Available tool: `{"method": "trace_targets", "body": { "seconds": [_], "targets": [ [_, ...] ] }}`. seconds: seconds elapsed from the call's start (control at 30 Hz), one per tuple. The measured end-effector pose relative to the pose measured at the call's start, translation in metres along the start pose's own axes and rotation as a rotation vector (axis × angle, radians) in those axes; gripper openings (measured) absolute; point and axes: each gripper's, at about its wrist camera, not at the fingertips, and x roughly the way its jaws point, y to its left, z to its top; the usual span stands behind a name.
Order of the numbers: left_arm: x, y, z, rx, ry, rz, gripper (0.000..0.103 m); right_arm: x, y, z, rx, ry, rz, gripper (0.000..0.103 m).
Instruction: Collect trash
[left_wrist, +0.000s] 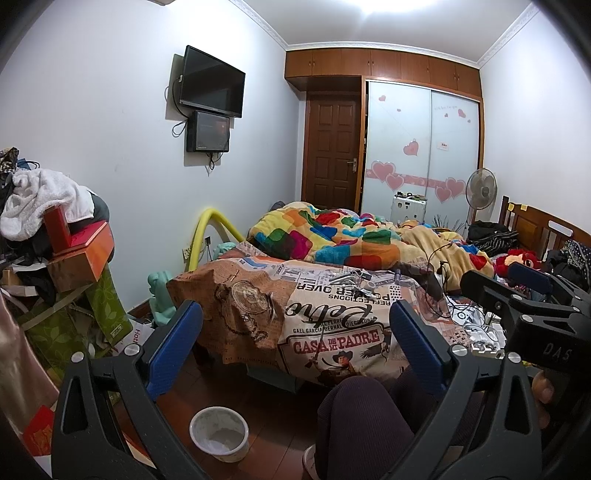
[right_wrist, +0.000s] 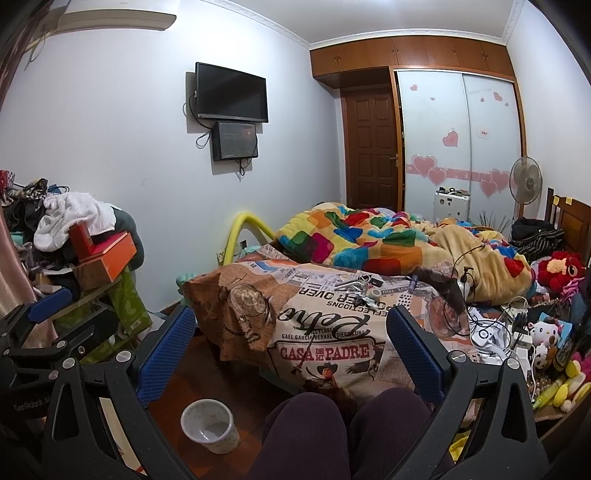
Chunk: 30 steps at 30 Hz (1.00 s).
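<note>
Both grippers — left (left_wrist: 295, 343) and right (right_wrist: 291, 343) — hang with jaws spread wide, gripping nothing. A white bin (right_wrist: 209, 425) stands on the floor at 7 o'clock, beside the person's knees (right_wrist: 343, 428).

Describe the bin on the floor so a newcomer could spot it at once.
Start at the bed with the poster-print cover. On the dark wood floor at its near left corner, beside the person's knee, stands the bin. It is the only small, round, white, open-topped container there.

Wide-spread right tool (right_wrist: 291, 354) above bin (right_wrist: 209, 425)
</note>
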Motion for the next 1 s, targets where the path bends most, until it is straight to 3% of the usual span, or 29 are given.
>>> {"method": "trace_targets", "body": {
  "seconds": [0.6, 1.0],
  "targets": [
    [0.004, 0.005, 0.004, 0.000, 0.001, -0.002, 0.102, 0.002, -0.001, 0.004, 0.004, 0.001, -0.013, 0.103],
    [0.056, -0.015, 0.022, 0.029, 0.052, 0.015, 0.102, 0.031, -0.034, 0.016, 0.027, 0.014, -0.037, 0.103]
  ]
}}
